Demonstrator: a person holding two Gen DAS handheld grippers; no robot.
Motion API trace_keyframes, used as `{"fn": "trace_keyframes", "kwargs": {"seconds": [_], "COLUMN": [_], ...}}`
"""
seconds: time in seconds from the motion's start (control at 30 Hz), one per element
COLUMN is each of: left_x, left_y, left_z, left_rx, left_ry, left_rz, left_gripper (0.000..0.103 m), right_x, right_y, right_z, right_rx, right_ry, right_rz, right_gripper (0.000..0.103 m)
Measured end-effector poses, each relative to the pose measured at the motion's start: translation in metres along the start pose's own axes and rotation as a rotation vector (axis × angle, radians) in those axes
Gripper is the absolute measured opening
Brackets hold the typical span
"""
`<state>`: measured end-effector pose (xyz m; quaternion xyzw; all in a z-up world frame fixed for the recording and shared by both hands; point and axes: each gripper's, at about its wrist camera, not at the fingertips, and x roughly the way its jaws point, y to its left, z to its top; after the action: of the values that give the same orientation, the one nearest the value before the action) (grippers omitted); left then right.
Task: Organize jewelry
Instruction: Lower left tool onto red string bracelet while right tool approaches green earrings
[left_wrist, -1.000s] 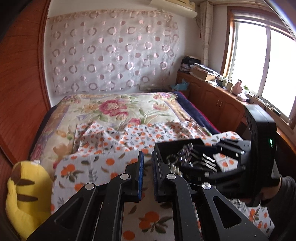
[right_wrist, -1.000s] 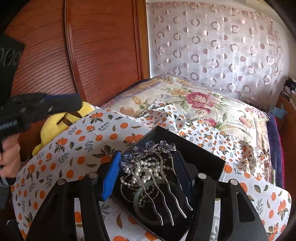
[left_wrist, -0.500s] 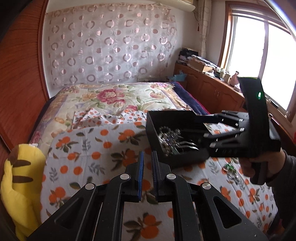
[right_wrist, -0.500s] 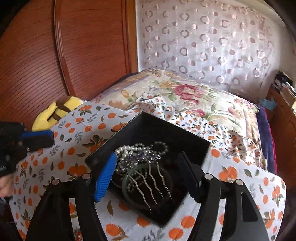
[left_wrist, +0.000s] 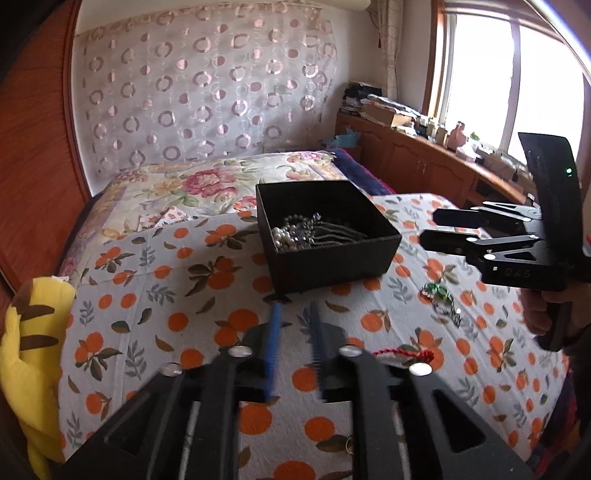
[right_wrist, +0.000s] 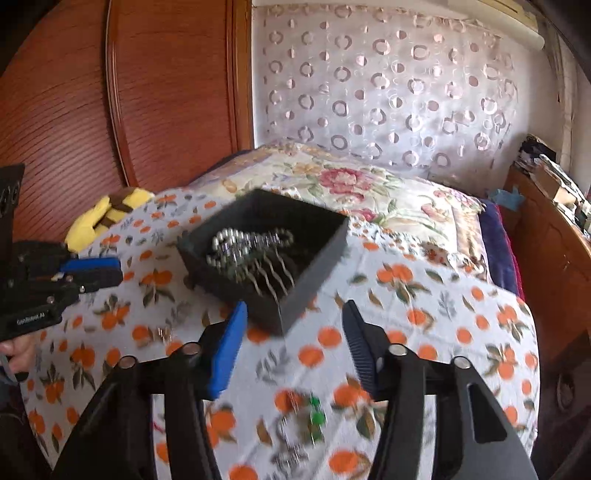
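Observation:
A black open box (left_wrist: 332, 258) (right_wrist: 314, 273) sits on the orange-print cloth and holds a pearl necklace (left_wrist: 282, 236), a silver hair comb (left_wrist: 334, 232) (right_wrist: 269, 275) and a dark bangle. My left gripper (left_wrist: 295, 314) is open and empty, just in front of the box. My right gripper (right_wrist: 295, 317) is open and empty, pulled back from the box; it shows at the right in the left wrist view (left_wrist: 430, 227). A green-stone piece of jewelry (left_wrist: 439, 291) (right_wrist: 314, 410) lies on the cloth below the right gripper. A red cord (left_wrist: 402, 354) lies near my left fingers.
The cloth (left_wrist: 184, 295) covers a bed with a floral quilt (left_wrist: 192, 181). A yellow plush toy (left_wrist: 33, 354) lies at the left edge by the wooden headboard (right_wrist: 74, 92). Wooden cabinets (left_wrist: 417, 162) with clutter stand along the window at right.
My right gripper has let go of the hair comb into the box and drawn back, open. My left gripper has opened from shut and moved toward the box.

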<state>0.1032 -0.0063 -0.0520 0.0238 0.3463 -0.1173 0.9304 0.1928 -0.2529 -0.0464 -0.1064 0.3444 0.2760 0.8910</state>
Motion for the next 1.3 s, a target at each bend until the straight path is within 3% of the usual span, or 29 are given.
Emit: {"fn": "trace_keyframes", "kwargs": {"seconds": [0.1,0.17,0.23,0.33,0.53,0.7,0.87,0.93,1.2,1.27,1.3], "left_x": [0.002,0.002,0.002,0.002,0.005,0.008,0.014,0.016,0.014,0.014,0.014], "left_y": [-0.005,-0.005,-0.007,-0.009,-0.010,-0.009,-0.014,-0.016,-0.033,-0.040,-0.044], "left_z": [-0.006,-0.008,-0.013,-0.017,-0.025,-0.031,-0.037,-0.038,-0.039,-0.039,-0.038], "left_rx": [0.010,0.001,-0.006,-0.009,-0.006,-0.010,0.009,0.018,0.045,0.054,0.057], "left_ry": [0.007,0.011,0.008,0.011,0.031,0.057,0.097,0.110,0.120,0.120,0.126], "left_rz": [0.002,0.000,0.008,0.006,0.021,0.035,0.029,0.026,-0.017,-0.035,-0.045], "left_gripper": [0.024,0.032,0.052,0.060,0.080,0.087,0.089,0.089,0.089,0.084,0.075], "right_x": [-0.008,-0.016,-0.020,-0.022,-0.013,-0.008,0.004,0.016,0.019,0.021,0.021], "right_y": [-0.003,-0.007,-0.008,-0.012,-0.024,-0.028,-0.022,-0.018,-0.016,-0.015,-0.014], "right_z": [-0.013,-0.024,-0.032,-0.047,-0.076,-0.076,-0.066,-0.064,-0.066,-0.066,-0.066], "right_rx": [-0.005,0.008,0.021,0.033,0.100,0.128,0.110,0.097,0.075,0.068,0.064], "right_ry": [0.011,0.014,0.020,0.046,0.095,0.097,0.115,0.143,0.146,0.147,0.147], "right_rz": [-0.007,-0.008,-0.007,-0.003,-0.018,-0.017,0.000,0.001,-0.034,-0.041,-0.044], "right_gripper": [0.046,0.044,0.040,0.028,0.028,0.028,0.028,0.017,0.013,0.013,0.014]}}
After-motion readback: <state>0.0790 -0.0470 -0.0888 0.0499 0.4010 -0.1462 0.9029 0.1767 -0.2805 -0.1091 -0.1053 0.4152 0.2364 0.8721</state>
